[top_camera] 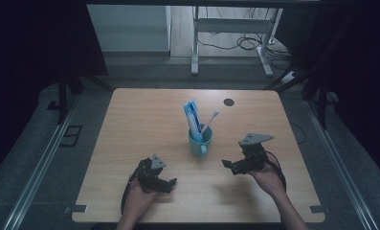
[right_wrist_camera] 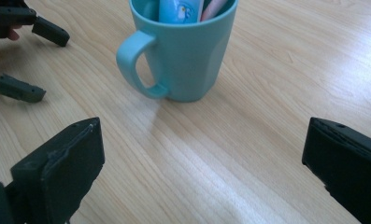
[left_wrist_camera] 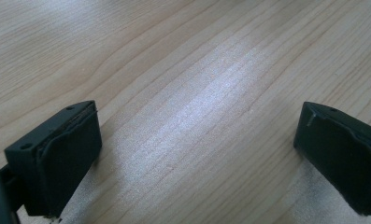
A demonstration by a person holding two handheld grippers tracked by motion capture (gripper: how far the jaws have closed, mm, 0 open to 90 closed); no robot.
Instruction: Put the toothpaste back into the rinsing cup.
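A teal mug [top_camera: 199, 142] stands upright at the middle of the wooden table [top_camera: 144, 115], handle toward the near side. A blue-and-white toothpaste tube [top_camera: 192, 115] and a white toothbrush [top_camera: 210, 120] stick up out of it. My left gripper [top_camera: 168, 183] rests low at the near left, open, and its view has both jaws wide apart over bare wood [left_wrist_camera: 197, 135]. My right gripper [top_camera: 229, 166] hovers at the near right, open and pointed at the mug [right_wrist_camera: 183, 56]. Nothing lies between its jaws [right_wrist_camera: 202, 144]. The left gripper [right_wrist_camera: 43, 60] appears at that view's upper left.
A small dark round spot [top_camera: 229, 102] marks the table's far right part. Beyond the table stand a white desk frame [top_camera: 195, 43] and floor cables [top_camera: 245, 43]. Metal rails [top_camera: 39, 163] run along the floor on both sides.
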